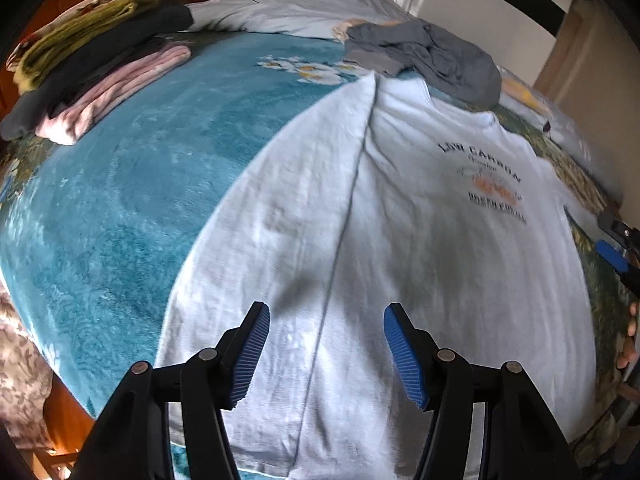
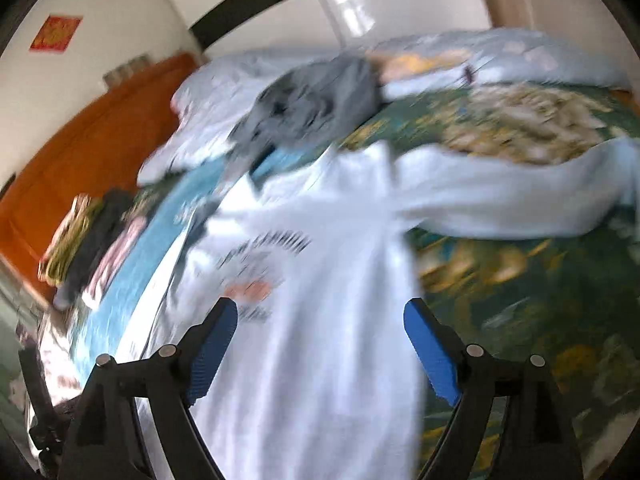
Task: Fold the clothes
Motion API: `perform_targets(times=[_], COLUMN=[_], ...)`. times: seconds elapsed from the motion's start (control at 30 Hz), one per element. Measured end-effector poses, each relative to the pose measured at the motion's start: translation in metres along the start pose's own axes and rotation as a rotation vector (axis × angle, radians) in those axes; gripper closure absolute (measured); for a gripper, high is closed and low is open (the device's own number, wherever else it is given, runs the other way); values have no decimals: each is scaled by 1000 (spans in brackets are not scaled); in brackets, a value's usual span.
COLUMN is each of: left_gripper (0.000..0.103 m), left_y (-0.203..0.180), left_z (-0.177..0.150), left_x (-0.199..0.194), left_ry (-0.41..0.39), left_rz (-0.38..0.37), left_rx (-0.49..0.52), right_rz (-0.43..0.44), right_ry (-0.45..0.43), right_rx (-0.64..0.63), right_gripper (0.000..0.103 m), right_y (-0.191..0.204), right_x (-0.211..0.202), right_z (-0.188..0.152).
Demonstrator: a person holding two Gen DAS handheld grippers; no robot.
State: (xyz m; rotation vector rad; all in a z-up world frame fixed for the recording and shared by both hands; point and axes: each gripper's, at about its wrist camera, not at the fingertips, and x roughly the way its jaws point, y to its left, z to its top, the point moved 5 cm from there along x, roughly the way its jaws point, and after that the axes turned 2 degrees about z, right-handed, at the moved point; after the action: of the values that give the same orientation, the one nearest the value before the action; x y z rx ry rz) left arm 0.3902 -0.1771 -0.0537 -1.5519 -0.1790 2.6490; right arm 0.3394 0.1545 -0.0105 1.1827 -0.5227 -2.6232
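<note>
A white T-shirt (image 1: 400,208) with a dark printed logo lies flat on the bed, with a long straight edge of cloth running down its middle. My left gripper (image 1: 326,308) hovers open over the shirt's lower part, and nothing is between its blue pads. In the blurred right wrist view, my right gripper (image 2: 320,304) stands wide open above the same T-shirt (image 2: 320,360), just below the print, with nothing between its pads. One sleeve (image 2: 500,200) stretches out to the right. The right gripper (image 1: 612,240) also shows at the left wrist view's right edge, beside the shirt.
A teal floral blanket (image 1: 140,200) covers the bed. A stack of folded clothes (image 1: 100,76) sits at the far left. A crumpled grey garment (image 1: 432,56) lies beyond the shirt's collar, near a pale quilt (image 1: 300,0). A wooden headboard (image 2: 80,140) stands behind.
</note>
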Motion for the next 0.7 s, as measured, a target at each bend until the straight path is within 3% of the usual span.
perform_targets(times=[0.07, 0.2, 0.3, 0.4, 0.47, 0.57, 0.7], left_gripper=[39, 41, 52, 63, 79, 94, 100], left_y=[3, 9, 4, 4, 9, 17, 25], left_z=[0, 5, 9, 10, 10, 10, 13], left_x=[3, 9, 14, 14, 14, 12, 5], left_ry=[4, 0, -3, -9, -14, -15, -34], left_rz=[-23, -23, 32, 38, 48, 37, 27], left_rx=[-34, -80, -42, -46, -48, -68, -104], right_rz=[8, -9, -4, 23, 44, 64, 80], right_ry=[25, 38, 52, 85, 110, 132, 163], right_rx=[-37, -122, -154, -163, -161, -170, -168], right_gripper=[0, 0, 0, 0, 0, 0, 0], right_y=[16, 35, 45, 51, 55, 61, 65], right_x=[8, 10, 13, 20, 26, 30, 37], right_z=[-9, -21, -29, -36, -41, -46, -52])
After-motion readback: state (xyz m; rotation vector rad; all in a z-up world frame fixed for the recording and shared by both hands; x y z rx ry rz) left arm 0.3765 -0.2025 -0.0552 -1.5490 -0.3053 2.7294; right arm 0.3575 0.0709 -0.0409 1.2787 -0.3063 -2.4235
